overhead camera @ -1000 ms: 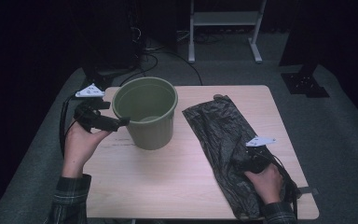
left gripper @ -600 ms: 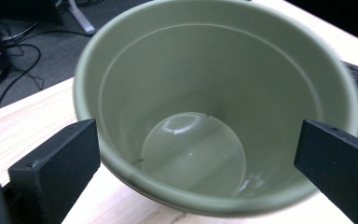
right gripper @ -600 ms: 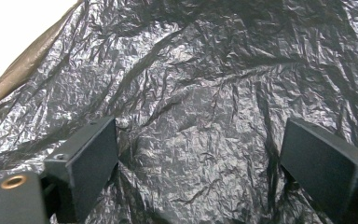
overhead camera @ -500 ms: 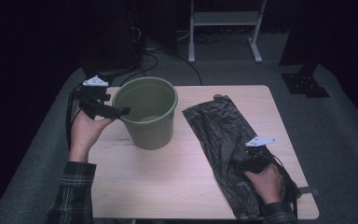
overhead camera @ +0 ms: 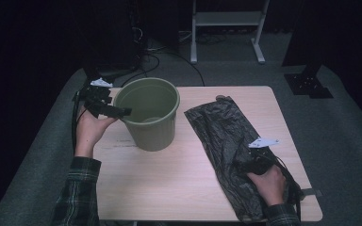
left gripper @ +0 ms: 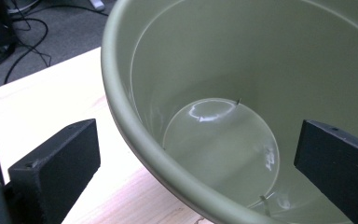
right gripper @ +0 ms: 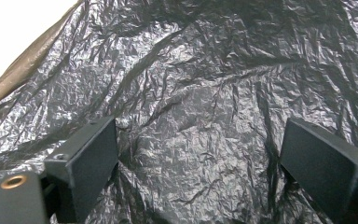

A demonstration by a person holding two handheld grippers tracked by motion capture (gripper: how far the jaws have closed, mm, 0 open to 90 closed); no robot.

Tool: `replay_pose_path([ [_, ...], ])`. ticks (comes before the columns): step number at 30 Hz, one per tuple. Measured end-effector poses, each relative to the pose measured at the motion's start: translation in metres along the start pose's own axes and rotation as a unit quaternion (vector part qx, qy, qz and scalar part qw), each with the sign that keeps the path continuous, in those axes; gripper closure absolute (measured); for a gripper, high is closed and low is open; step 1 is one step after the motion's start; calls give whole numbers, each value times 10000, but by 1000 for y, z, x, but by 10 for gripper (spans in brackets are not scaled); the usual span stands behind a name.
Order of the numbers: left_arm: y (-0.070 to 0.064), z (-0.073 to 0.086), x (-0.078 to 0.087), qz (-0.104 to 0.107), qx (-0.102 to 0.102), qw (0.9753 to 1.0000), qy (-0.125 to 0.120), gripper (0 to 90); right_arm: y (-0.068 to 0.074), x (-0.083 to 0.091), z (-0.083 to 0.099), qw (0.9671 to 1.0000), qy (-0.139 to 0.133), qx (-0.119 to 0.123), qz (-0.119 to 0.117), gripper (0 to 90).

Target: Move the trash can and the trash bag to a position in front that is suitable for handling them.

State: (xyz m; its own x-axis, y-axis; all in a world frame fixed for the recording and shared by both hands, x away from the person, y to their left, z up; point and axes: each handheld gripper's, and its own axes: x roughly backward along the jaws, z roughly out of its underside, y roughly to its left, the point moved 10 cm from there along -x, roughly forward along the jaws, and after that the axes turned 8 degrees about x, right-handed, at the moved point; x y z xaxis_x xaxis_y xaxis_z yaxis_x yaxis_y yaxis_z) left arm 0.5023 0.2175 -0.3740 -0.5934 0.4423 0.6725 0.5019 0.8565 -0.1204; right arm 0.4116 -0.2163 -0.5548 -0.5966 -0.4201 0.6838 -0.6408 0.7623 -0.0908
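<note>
The left gripper (overhead camera: 122,112) is straddling the rim of the olive-green plastic bin (overhead camera: 150,117) at about nine o'clock on its mouth, its jaws spread wide: in the left gripper view one jaw is standing outside the wall over the table and the other is hanging inside the bin (left gripper: 242,93), with neither pad touching the plastic as far as I can tell. The right gripper (overhead camera: 250,165) is lying low over the black bin bag (overhead camera: 226,136), its jaws likewise spread, and in the right gripper view the crinkled film of the bag (right gripper: 200,116) is running between and beneath them without being pinched. The bin is standing upright toward ten o'clock on the light wooden table (overhead camera: 169,188), while the bag is lying flat and crumpled from about one o'clock down to five o'clock, well apart from the bin. The bin is holding nothing; its pale round floor is showing bare and glossy. I am judging the work, lining the bin with the bag, to be barely starting: the bin is being reached for steadying, the bag is not yet gripped, and lifting it, opening its mouth, lowering it into the bin and folding it over the rim are all remaining.
</note>
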Motion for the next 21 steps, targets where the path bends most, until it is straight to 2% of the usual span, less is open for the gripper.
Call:
replay_pose_path([
  [6,-2,4,-4,106,7,9999,54,0,0,0,0,10000,0,1,0,103],
  [11,-7,7,-7,190,-53,9997,148,0,0,0,0,10000,0,2,0,102],
  [14,-9,7,-8,173,-118,9996,189,0,0,0,0,10000,0,2,0,103],
  [21,-11,8,-8,275,-9,9995,159,0,0,0,0,10000,-1,2,1,103],
])
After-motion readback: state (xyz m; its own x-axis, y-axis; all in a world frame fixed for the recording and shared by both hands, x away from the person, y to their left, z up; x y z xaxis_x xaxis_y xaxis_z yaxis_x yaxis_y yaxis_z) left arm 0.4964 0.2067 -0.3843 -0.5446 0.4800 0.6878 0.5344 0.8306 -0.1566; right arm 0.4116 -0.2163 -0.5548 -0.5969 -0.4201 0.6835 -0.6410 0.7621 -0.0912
